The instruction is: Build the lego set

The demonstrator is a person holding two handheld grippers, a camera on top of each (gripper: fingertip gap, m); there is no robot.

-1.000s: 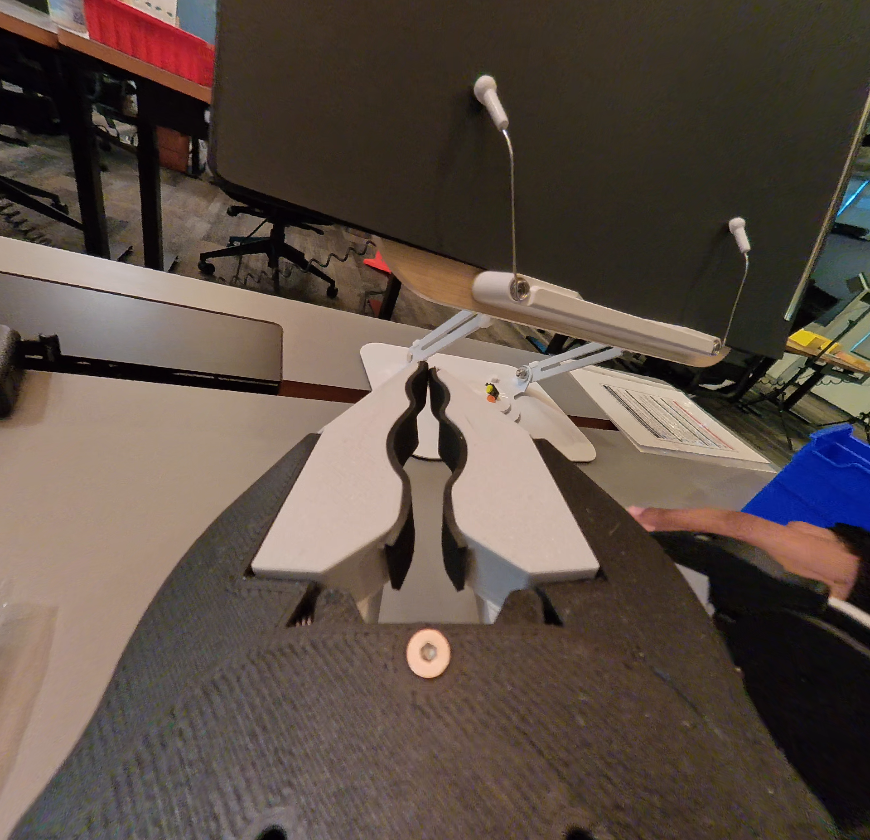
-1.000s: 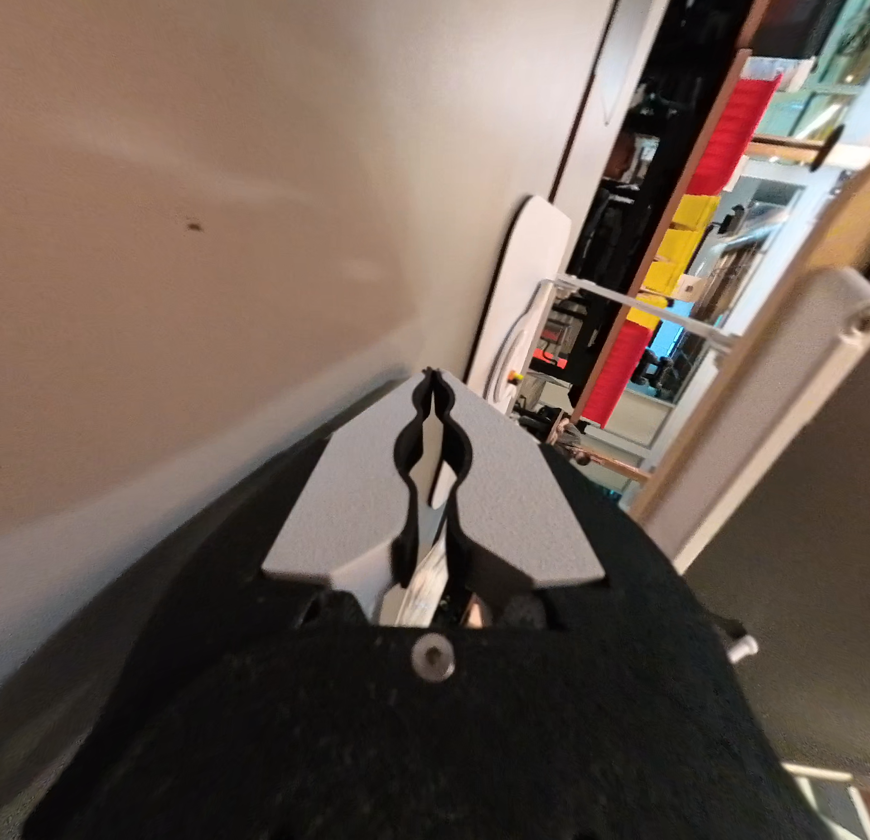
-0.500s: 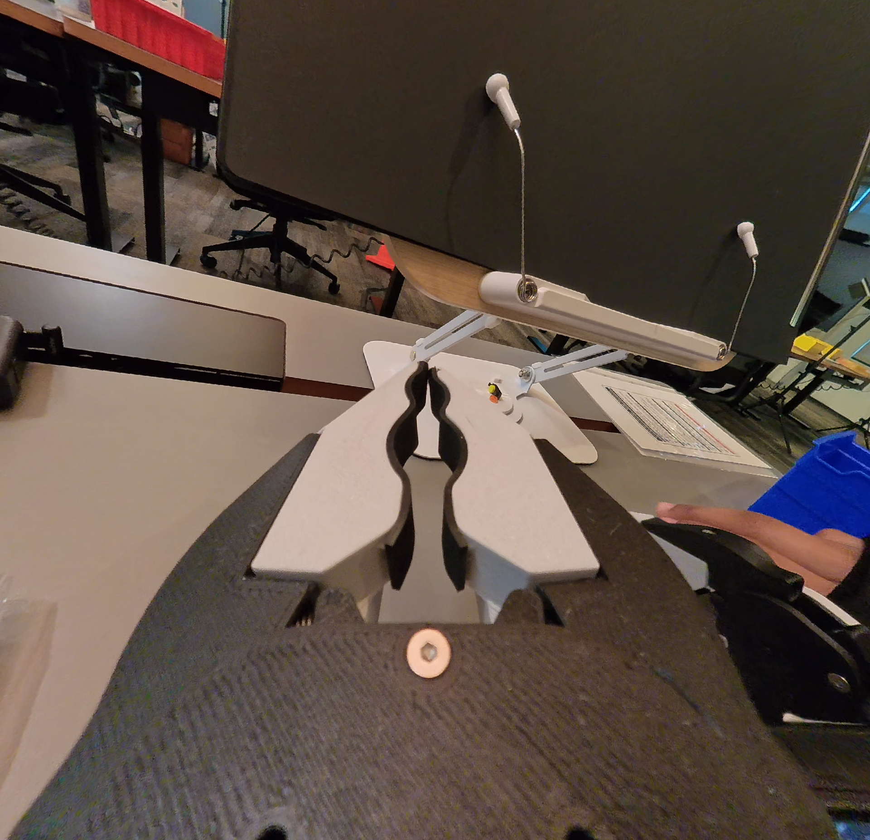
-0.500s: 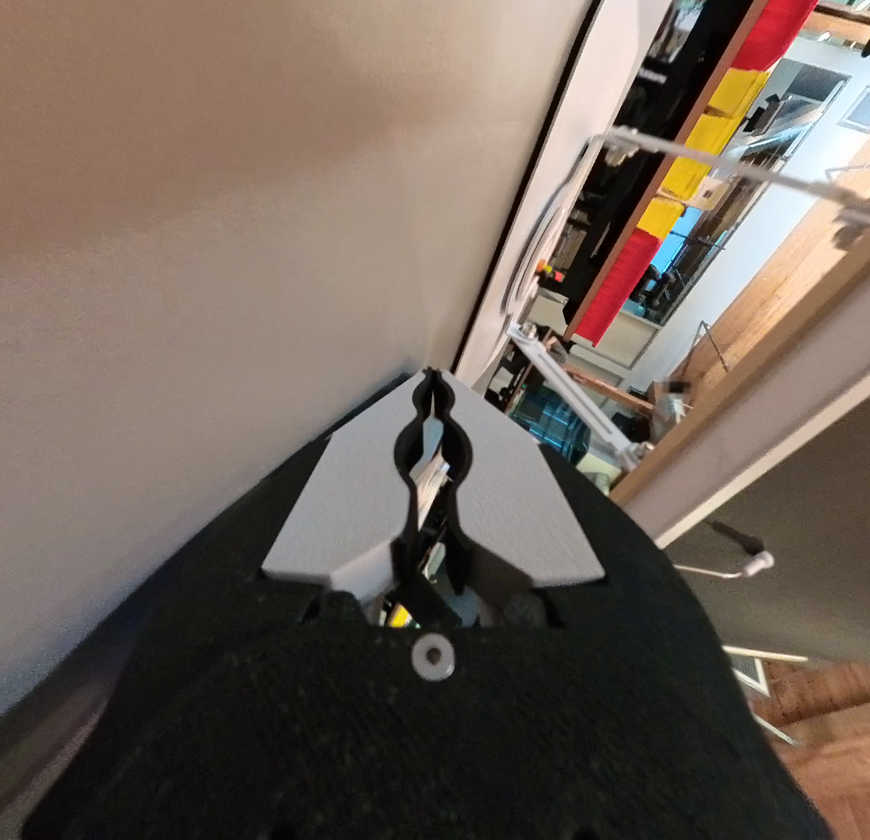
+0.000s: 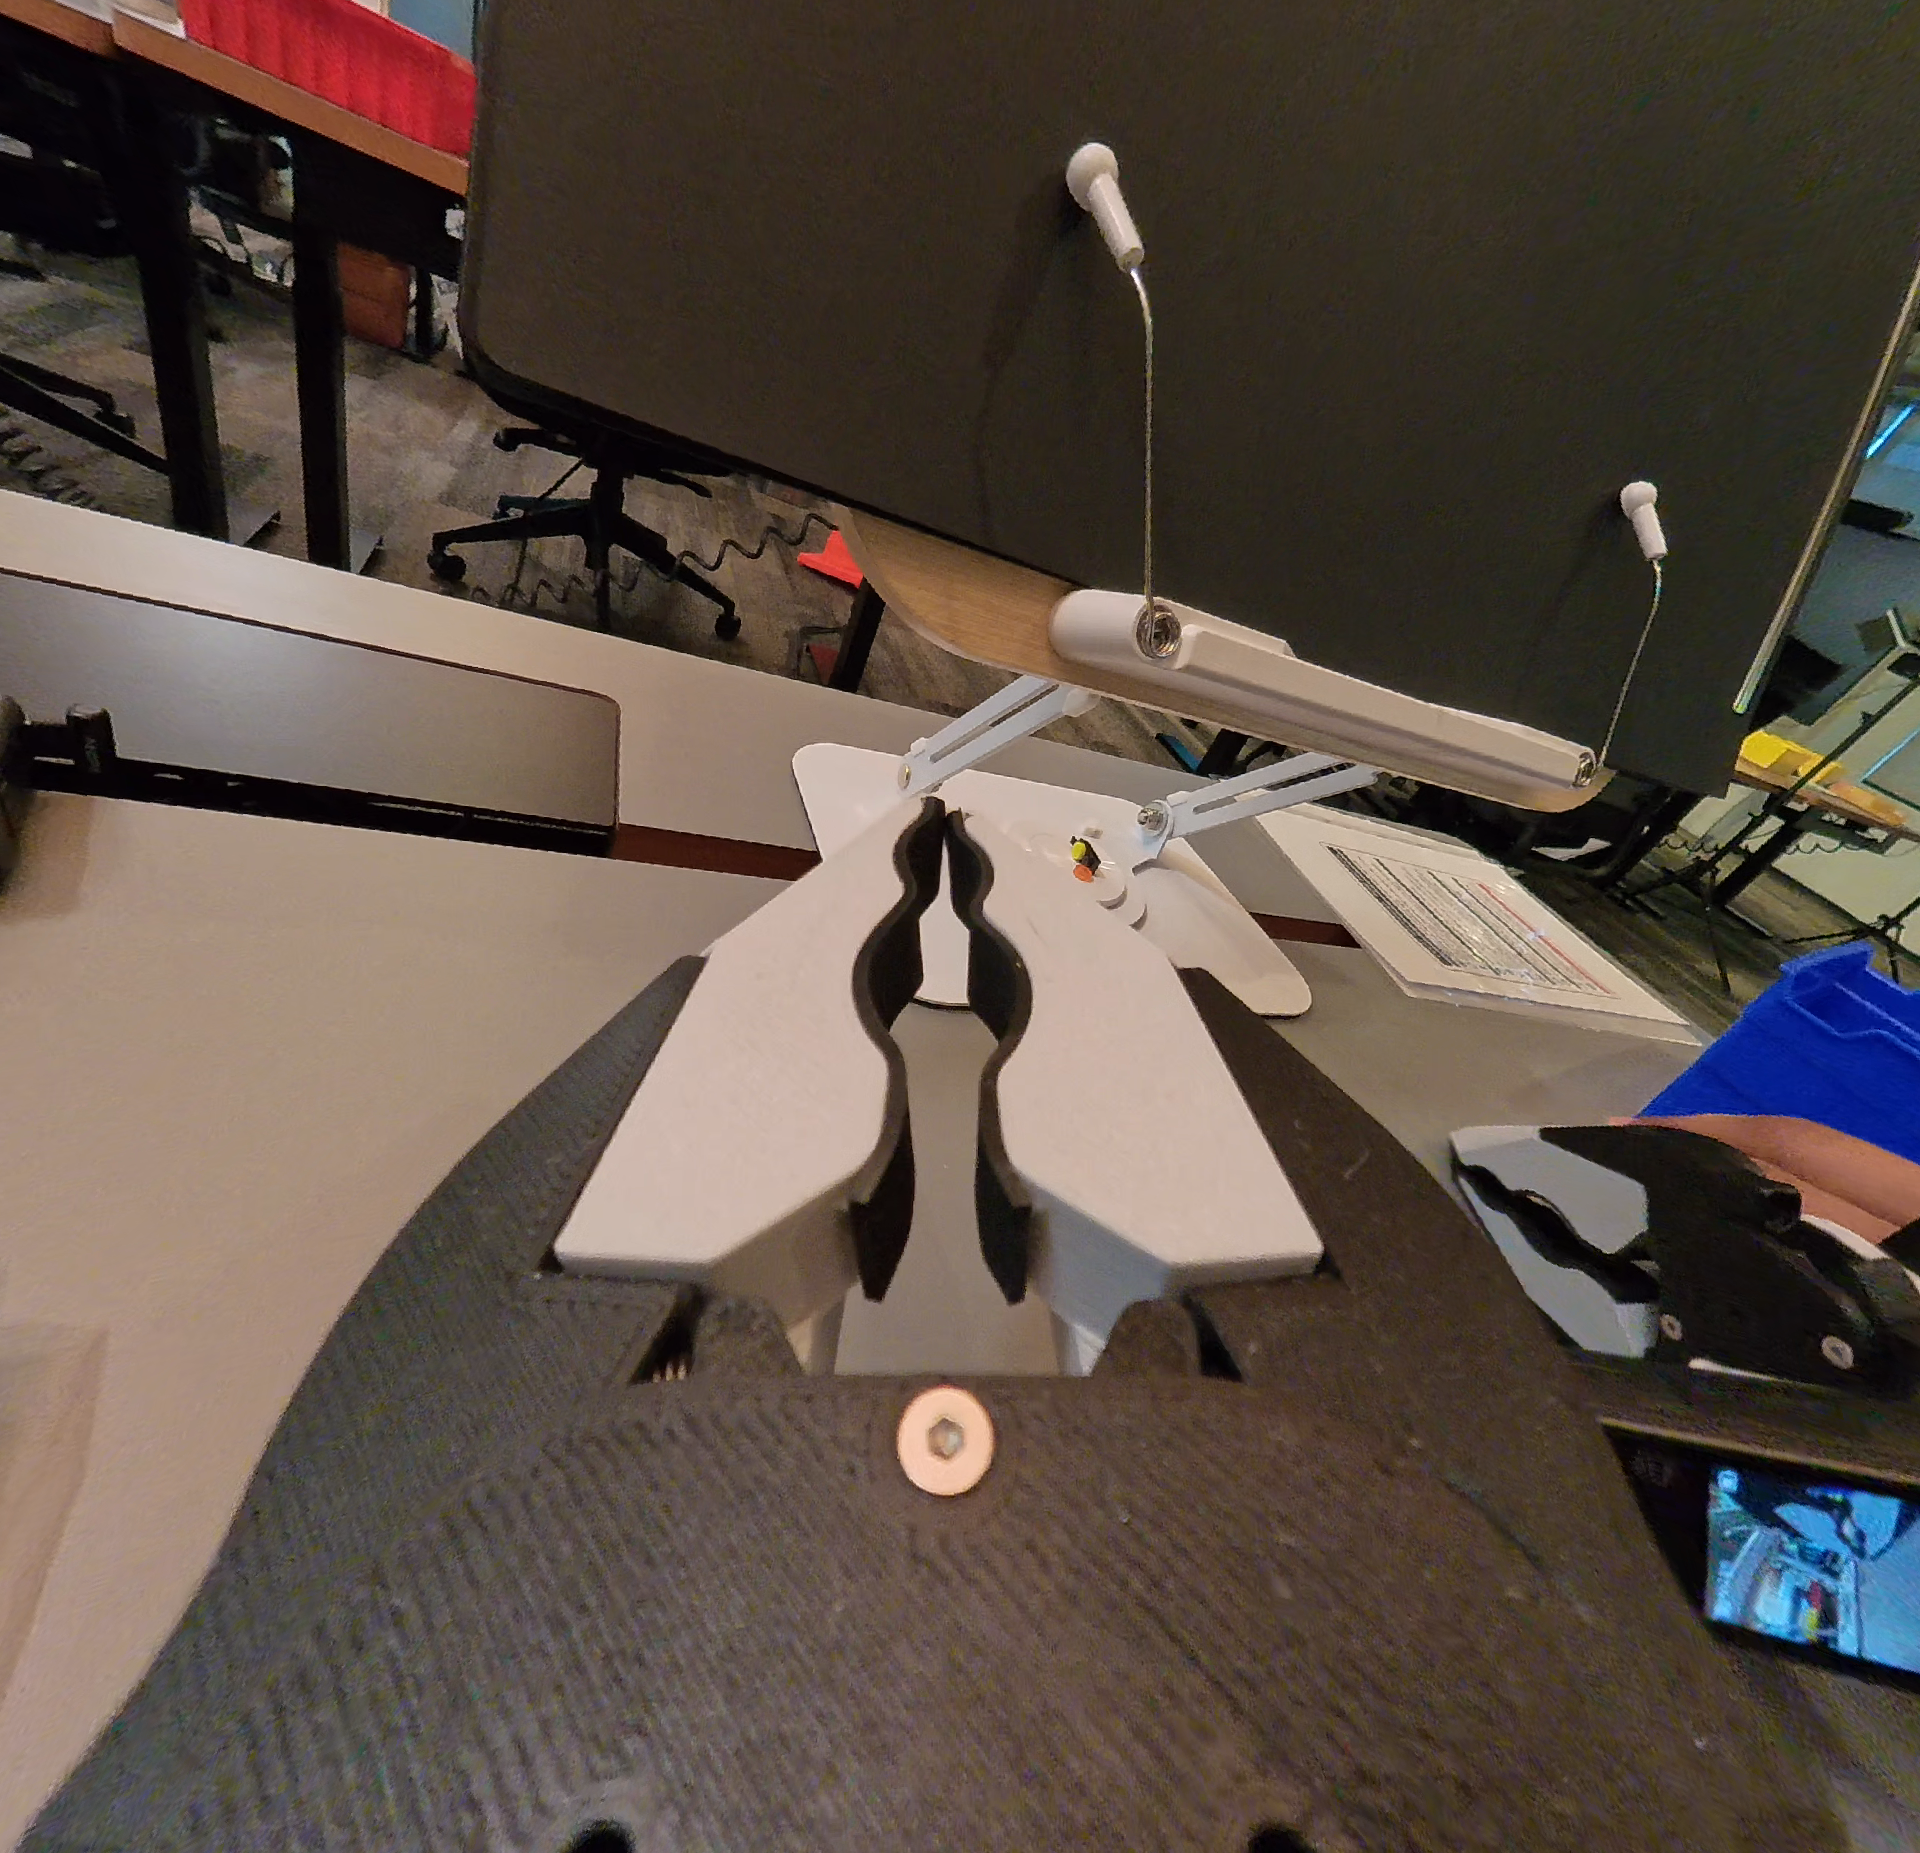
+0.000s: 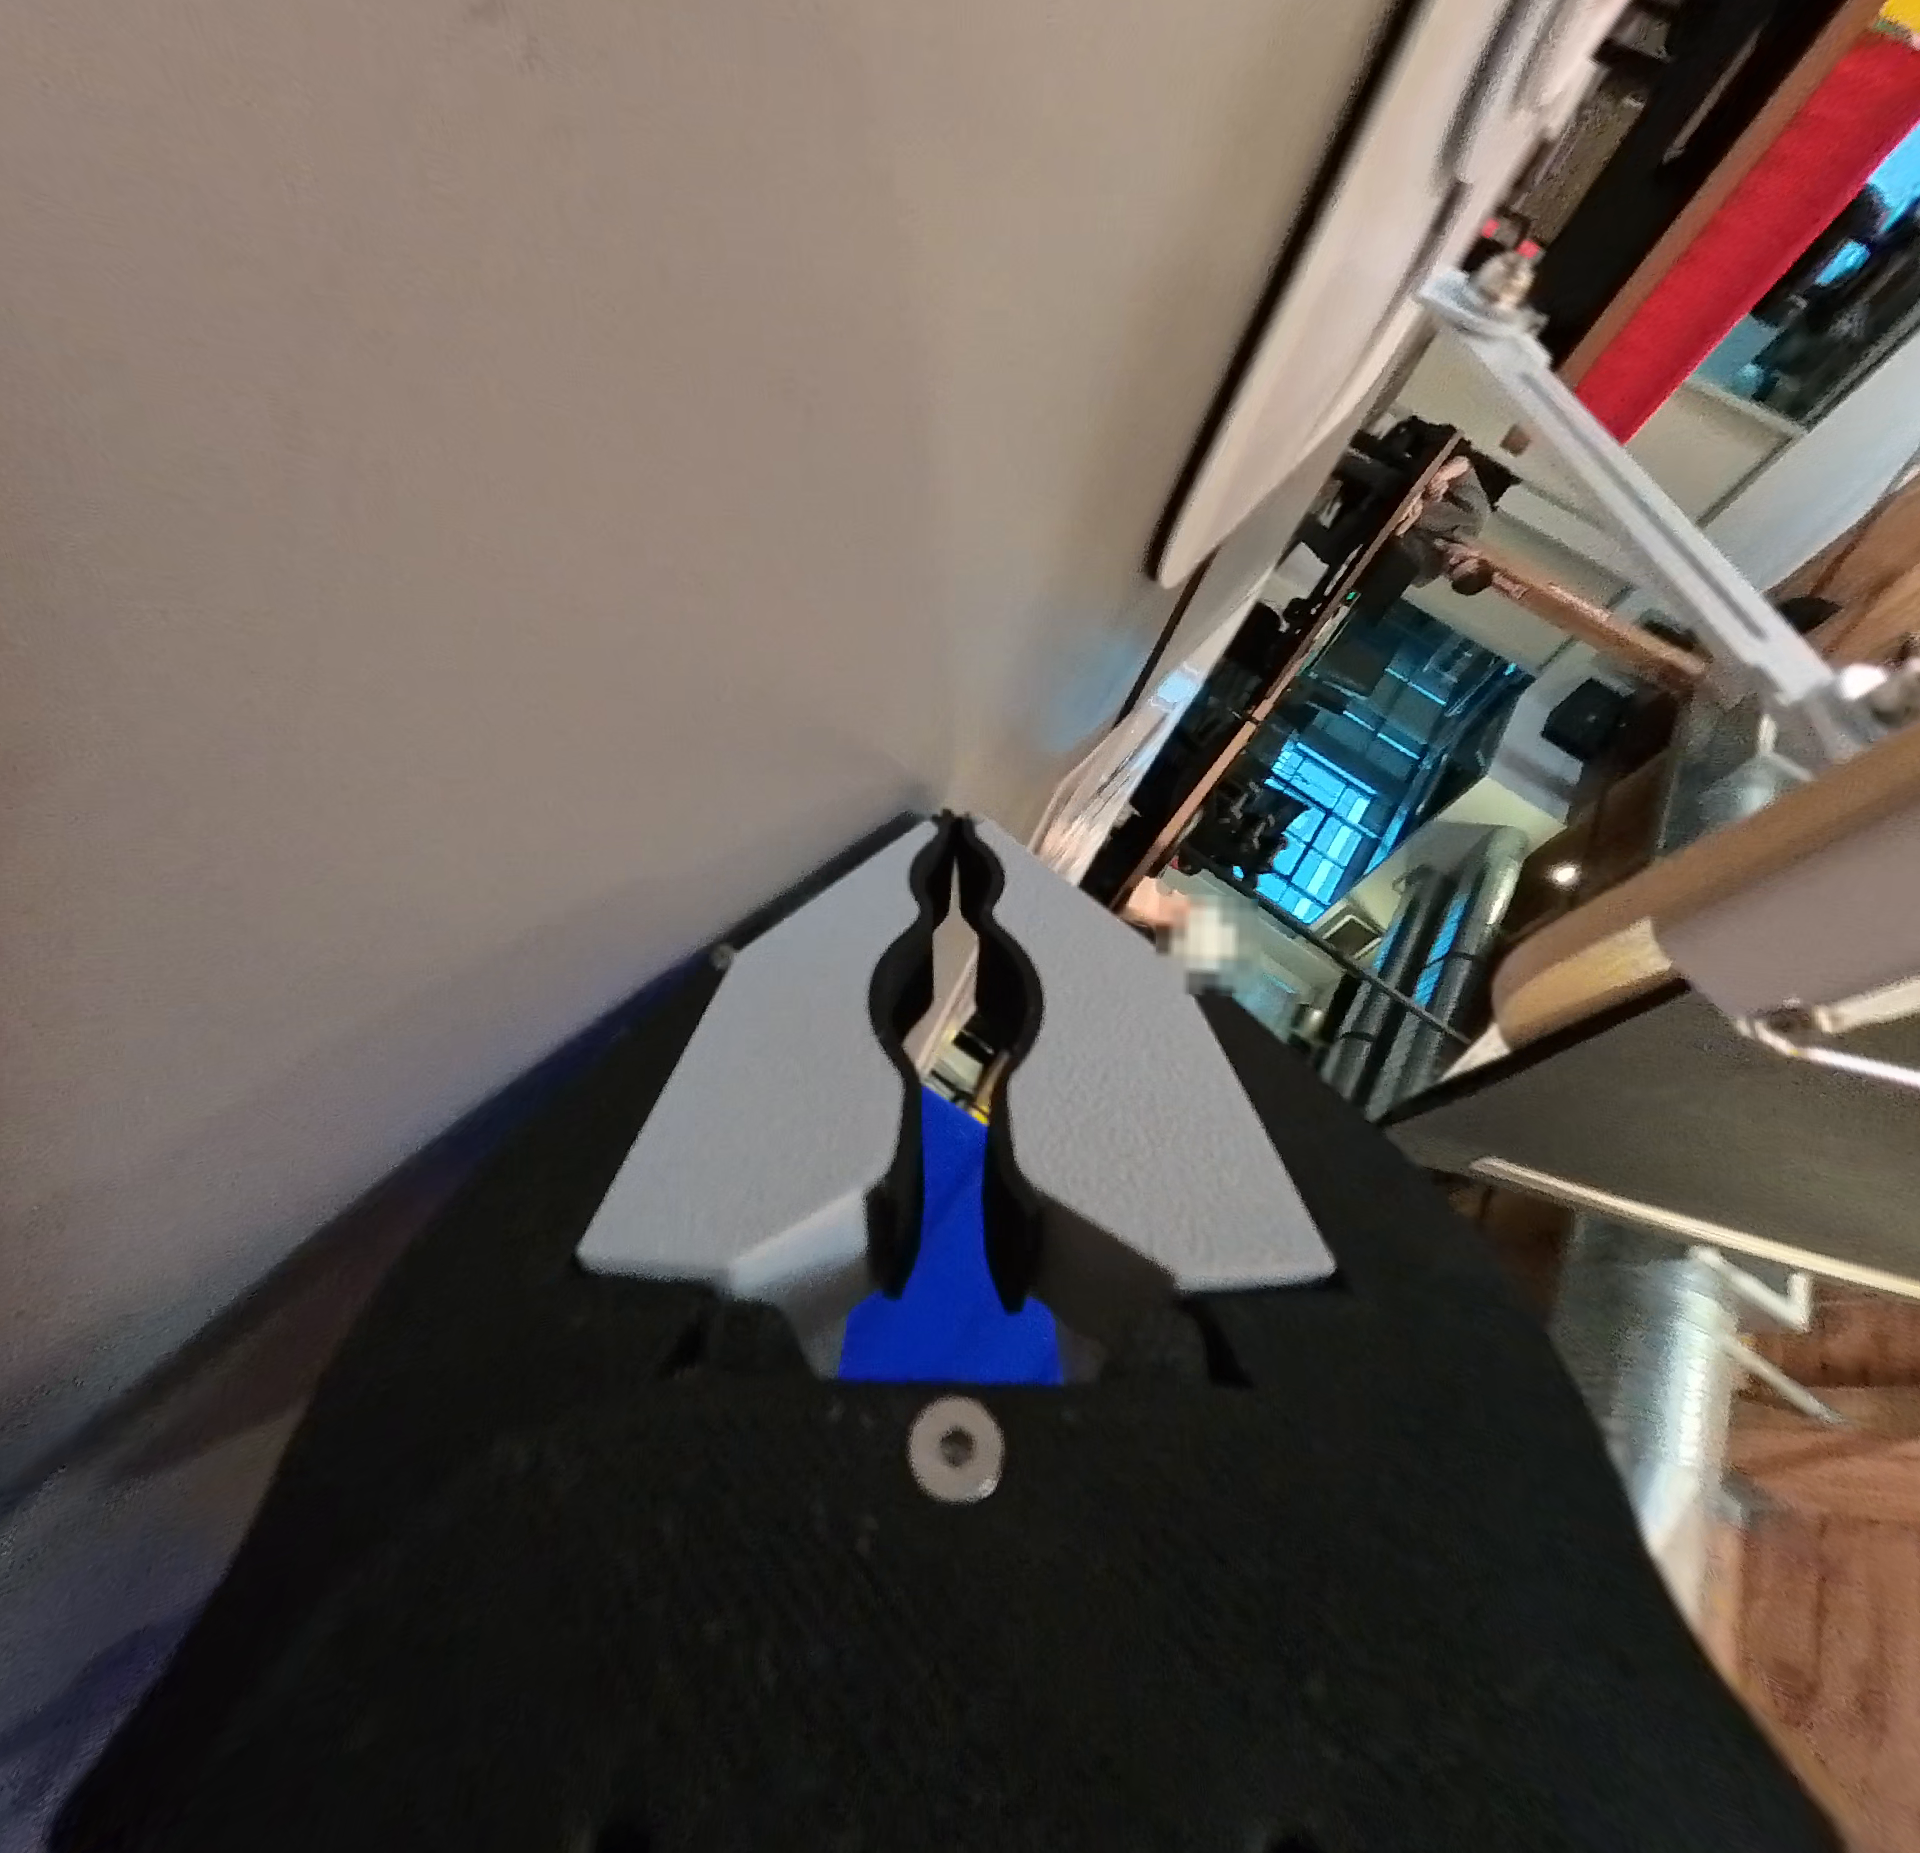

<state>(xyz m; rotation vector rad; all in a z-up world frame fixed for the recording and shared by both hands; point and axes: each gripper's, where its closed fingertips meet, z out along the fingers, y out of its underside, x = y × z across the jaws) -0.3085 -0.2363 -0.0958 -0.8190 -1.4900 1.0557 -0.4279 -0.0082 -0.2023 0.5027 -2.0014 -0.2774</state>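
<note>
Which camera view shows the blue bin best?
The left wrist view shows the blue bin best: its rim and one wall are sharp, at the right edge on the table. The right wrist view shows only a blue patch between the fingers of its hand-held gripper, probably the same bin.

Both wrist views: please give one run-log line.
left gripper shut, empty | right gripper shut, empty | blue bin at right | no lego visible
</note>
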